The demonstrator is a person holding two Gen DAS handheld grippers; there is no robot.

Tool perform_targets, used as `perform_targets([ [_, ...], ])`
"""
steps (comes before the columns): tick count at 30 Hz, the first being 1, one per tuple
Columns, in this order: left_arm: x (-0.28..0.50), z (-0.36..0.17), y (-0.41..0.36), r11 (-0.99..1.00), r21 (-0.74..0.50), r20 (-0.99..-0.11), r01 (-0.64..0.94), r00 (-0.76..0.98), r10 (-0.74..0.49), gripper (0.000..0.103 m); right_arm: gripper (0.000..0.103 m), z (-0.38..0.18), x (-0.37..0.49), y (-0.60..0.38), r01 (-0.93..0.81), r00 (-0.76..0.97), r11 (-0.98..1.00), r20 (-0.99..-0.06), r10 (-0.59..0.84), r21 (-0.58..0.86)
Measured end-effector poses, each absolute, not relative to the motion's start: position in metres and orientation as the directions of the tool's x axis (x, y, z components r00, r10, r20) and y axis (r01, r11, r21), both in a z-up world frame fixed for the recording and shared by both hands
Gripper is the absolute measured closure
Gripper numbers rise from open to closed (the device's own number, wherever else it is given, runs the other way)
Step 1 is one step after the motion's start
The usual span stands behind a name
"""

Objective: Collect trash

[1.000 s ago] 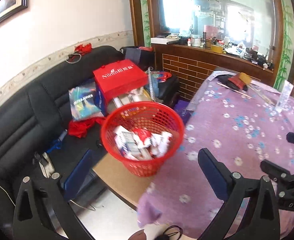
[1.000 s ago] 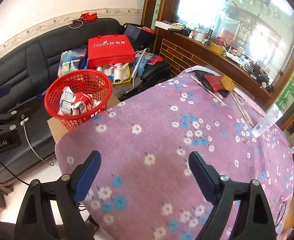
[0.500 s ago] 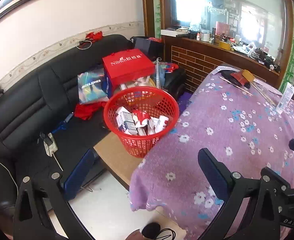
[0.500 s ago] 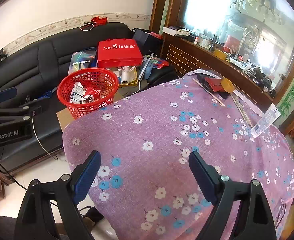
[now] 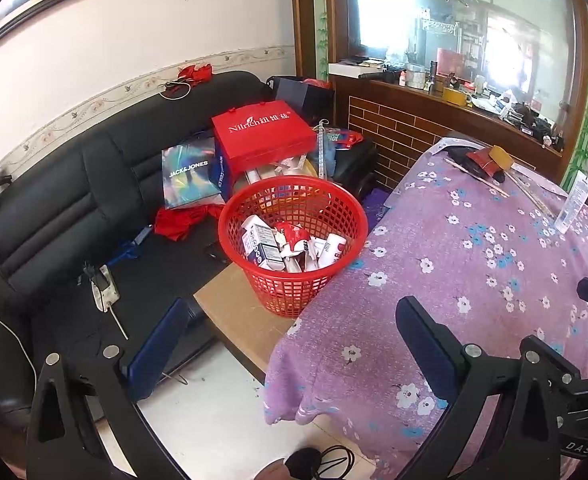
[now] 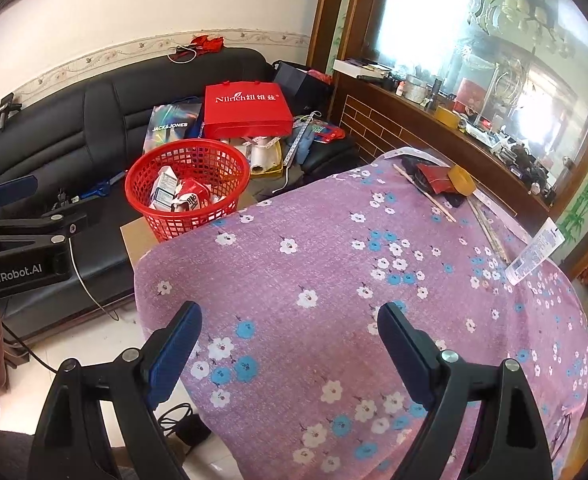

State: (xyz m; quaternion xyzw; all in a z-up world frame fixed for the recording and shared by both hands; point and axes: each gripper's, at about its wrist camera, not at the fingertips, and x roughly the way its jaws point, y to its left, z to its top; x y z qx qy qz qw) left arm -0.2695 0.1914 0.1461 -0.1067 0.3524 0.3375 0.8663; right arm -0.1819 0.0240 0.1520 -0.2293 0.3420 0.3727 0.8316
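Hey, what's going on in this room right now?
A person is collecting trash with two handheld grippers. The left gripper and right gripper are both open and empty above the purple floral tablecloth. The red basket, at the table's edge by the black sofa, already holds crumpled cartons and wrappers.

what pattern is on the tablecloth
Purple tablecloth with small white and blue flowers, clearest in the right wrist view.
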Motion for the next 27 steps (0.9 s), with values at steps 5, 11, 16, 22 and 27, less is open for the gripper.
perform_targets([
  [5, -0.269, 0.146, 0.194, 0.748, 0.063, -0.684, -0.661, 0.517, 0.514, 0.0, 0.011, 0.152, -0.182, 0.027, -0.776, 0.49, 0.617, -0.741, 0.458, -0.132],
  [11, -0.266, 0.146, 0.203, 0.729, 0.1, -0.682, -0.677, 0.487, 0.545, 0.0, 0.011, 0.151, -0.179, 0.032, -0.775, 0.489, 0.617, -0.747, 0.452, -0.134],
  [16, -0.264, 0.146, 0.209, 0.712, 0.133, -0.699, -0.689, 0.445, 0.56, 0.0, 0.011, 0.149, -0.178, 0.035, -0.775, 0.486, 0.618, -0.751, 0.447, -0.134],
  [22, -0.265, 0.146, 0.207, 0.707, 0.161, -0.698, -0.688, 0.427, 0.574, 0.0, 0.011, 0.148, -0.177, 0.039, -0.779, 0.483, 0.613, -0.753, 0.447, -0.135],
  [27, -0.263, 0.142, 0.207, 0.701, 0.179, -0.701, -0.69, 0.411, 0.583, 0.0, 0.011, 0.146, -0.177, 0.042, -0.781, 0.48, 0.61, -0.758, 0.442, -0.139],
])
